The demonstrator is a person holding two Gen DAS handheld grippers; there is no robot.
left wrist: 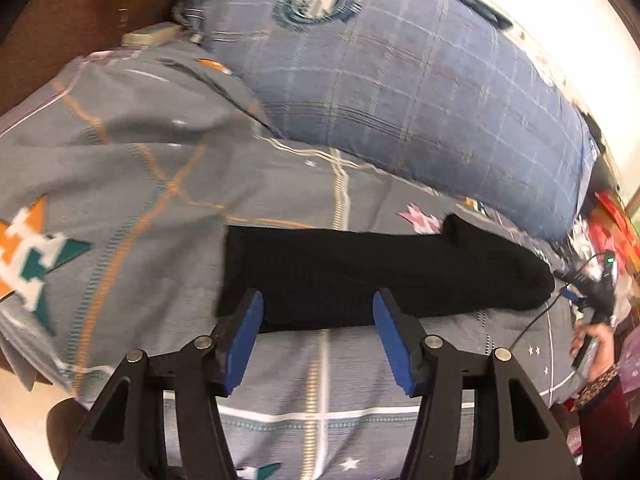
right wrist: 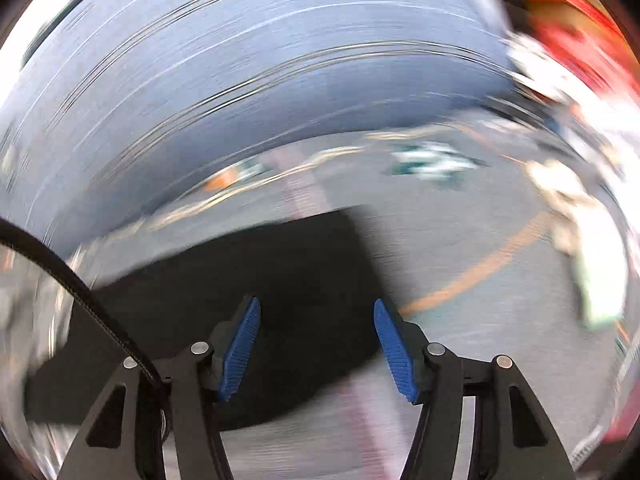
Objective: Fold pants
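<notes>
Both my left gripper (left wrist: 318, 312) and right gripper (right wrist: 317, 316) hang released over the black pants (left wrist: 360, 276), lying crosswise near the bed (left wrist: 120, 160) front edge.

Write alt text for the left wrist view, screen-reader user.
Black folded pants lie flat on a grey star-patterned bedsheet, just beyond the open left gripper, whose blue-padded fingers grip nothing. A blue plaid pillow lies behind the pants, and at the right edge a hand holds the right gripper.
</notes>
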